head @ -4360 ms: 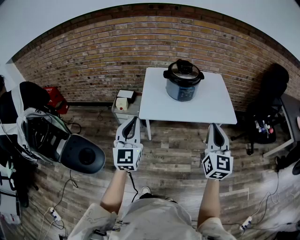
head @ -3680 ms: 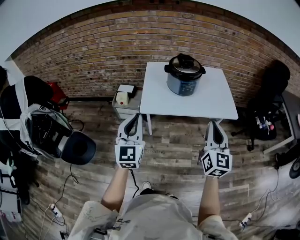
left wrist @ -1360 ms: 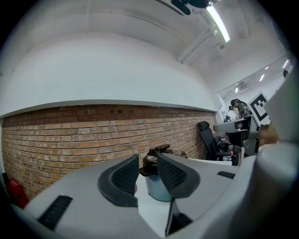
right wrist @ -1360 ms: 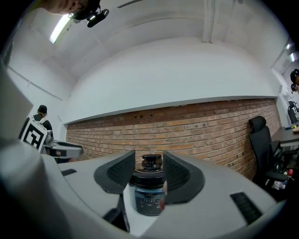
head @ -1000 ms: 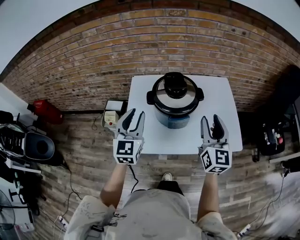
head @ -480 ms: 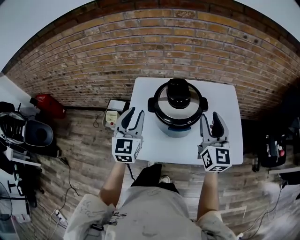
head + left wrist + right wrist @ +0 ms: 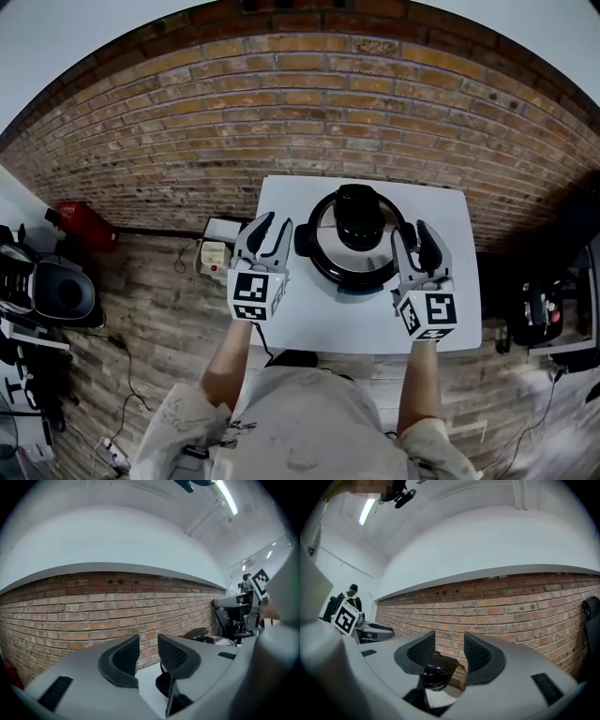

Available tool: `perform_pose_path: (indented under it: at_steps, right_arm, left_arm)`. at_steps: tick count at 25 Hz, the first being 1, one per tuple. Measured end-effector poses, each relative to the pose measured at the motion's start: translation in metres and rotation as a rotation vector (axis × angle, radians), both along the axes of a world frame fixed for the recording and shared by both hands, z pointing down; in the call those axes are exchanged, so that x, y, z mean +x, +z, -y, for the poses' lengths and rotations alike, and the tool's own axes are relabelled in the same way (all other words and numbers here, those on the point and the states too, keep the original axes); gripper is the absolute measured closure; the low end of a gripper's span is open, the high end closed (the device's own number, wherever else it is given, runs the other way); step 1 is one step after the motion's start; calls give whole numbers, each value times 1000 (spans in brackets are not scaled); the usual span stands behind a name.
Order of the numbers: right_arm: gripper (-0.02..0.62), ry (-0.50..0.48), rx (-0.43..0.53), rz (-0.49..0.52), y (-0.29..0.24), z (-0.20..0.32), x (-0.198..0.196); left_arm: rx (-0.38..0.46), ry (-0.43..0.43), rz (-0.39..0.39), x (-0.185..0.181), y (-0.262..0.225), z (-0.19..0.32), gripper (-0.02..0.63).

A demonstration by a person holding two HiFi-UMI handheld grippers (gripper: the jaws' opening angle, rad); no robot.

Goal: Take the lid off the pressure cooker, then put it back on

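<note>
The pressure cooker stands on a white table against a brick wall. Its steel lid with a black knob sits on top. My left gripper is level beside the cooker's left handle, jaws apart with nothing between them. My right gripper hangs beside the cooker's right side, also open and empty. In the left gripper view the left gripper frames the table edge and the dark handle. In the right gripper view the black knob shows low between the right gripper jaws.
The brick wall runs close behind the table. On the wooden floor to the left lie a small white box, a red object and a black appliance. Dark gear stands at the right.
I have walked up to the table. Both grippers moved forward and now flank the cooker, which earlier stood well ahead of them. The jaws look unchanged.
</note>
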State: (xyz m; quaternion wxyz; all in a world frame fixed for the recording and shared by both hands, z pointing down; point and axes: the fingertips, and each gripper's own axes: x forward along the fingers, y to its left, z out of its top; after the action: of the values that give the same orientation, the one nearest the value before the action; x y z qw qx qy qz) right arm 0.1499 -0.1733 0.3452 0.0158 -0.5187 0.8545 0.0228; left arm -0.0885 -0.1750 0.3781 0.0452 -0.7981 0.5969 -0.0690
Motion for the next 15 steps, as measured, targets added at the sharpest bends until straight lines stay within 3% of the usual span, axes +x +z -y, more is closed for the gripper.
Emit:
perform_pose_path:
  at_steps: [7,15]
  right_arm:
    - [388,-16,9,-48,-5,26,-15]
    - [387,-167,23,-270,-16,44,-41]
  left_arm:
    - [-21,44,-18,-6,3,26,469]
    - [-157,149,-145,-13,33,36,469]
